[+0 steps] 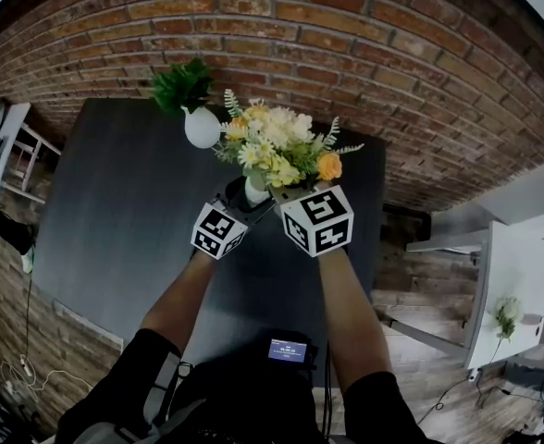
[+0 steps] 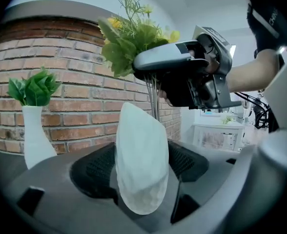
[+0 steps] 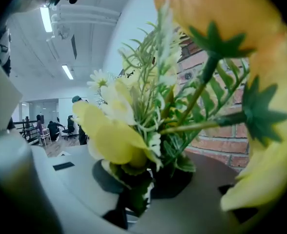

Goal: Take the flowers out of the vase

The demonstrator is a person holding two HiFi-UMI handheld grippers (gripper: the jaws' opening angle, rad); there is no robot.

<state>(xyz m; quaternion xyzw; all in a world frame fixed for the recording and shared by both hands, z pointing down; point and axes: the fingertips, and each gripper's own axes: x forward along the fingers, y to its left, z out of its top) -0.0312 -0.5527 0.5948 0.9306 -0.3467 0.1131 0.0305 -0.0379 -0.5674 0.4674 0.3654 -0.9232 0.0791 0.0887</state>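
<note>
Flowers point(image 1: 279, 146) stand as one bunch of yellow, white and orange blooms above the small white vase point(image 2: 141, 165), in the middle of the dark table point(image 1: 115, 211). At the far left a second white vase with green leaves point(image 1: 201, 126) sits just beside the bunch's left edge, close enough that a sideways swing could brush it. Next comes the left gripper point(image 2: 141, 179), its jaws spread wide with a pad against each flank of the egg-shaped vase, which leans slightly between them. From the vase mouth the thin stems point(image 2: 154, 99) run nearly straight up to the right gripper point(image 3: 138, 191), which is just above and to the right of the vase. Its jaws are drawn in narrow and pinch the stems and lower leaves at the base of the bunch. The right hand is thus the one on the flowers, and the pull probably has to follow the stems' long axis, upward and away from the vase mouth, while the left hand keeps the vase from following. Behind and to the right the brick wall point(image 1: 392, 72) stands near the blooms.
</note>
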